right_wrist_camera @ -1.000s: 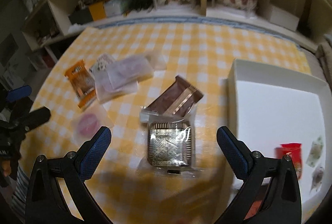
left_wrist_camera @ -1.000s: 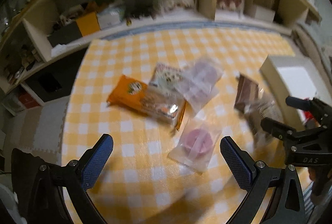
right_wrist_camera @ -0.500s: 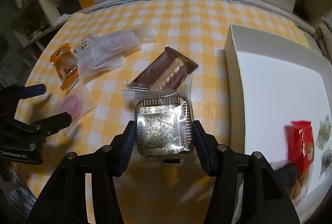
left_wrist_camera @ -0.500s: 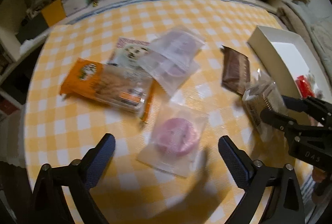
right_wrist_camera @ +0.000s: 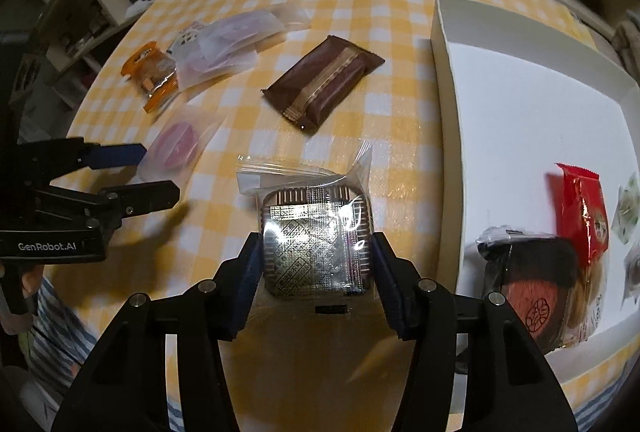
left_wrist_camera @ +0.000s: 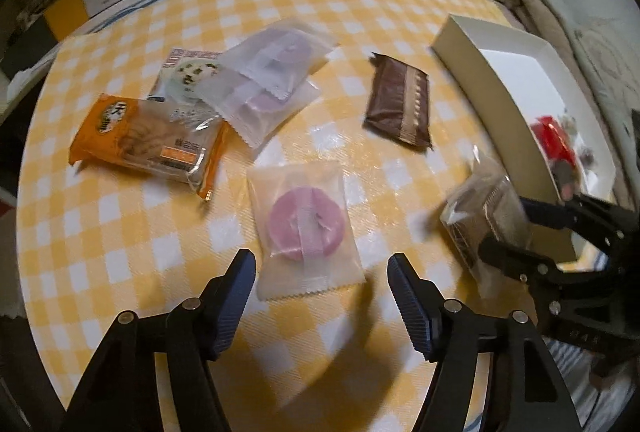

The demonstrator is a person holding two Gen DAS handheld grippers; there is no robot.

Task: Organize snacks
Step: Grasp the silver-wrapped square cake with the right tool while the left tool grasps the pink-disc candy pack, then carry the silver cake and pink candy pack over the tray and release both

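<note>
A pink round snack in a clear packet (left_wrist_camera: 306, 228) lies flat on the yellow checked table (left_wrist_camera: 120, 232). My left gripper (left_wrist_camera: 322, 272) hangs just above the packet's near edge. Its jaws are closing, the packet is partly between them, and the pads stand clear of it. The same left gripper (right_wrist_camera: 160, 174) and pink snack (right_wrist_camera: 178, 144) show in the right wrist view. My right gripper (right_wrist_camera: 316, 244) holds a silver foil snack (right_wrist_camera: 316, 248) by its sides. Its jaws are easing open a little, but the pads still press. The held silver snack (left_wrist_camera: 480, 208) hangs beside the white box (left_wrist_camera: 492, 88).
A brown packet (right_wrist_camera: 324, 80) lies mid-table. An orange packet (left_wrist_camera: 148, 140), a cookie packet (left_wrist_camera: 188, 72) and frosted packets (left_wrist_camera: 268, 72) cluster at the left. The white box (right_wrist_camera: 440, 72) holds a red packet (right_wrist_camera: 582, 208) and a dark round snack (right_wrist_camera: 532, 284). Shelves stand behind the table.
The left gripper came down over the pink snack and its jaws narrowed. The right gripper shut on the silver snack and drew it off the brown packet, nearer the box.
</note>
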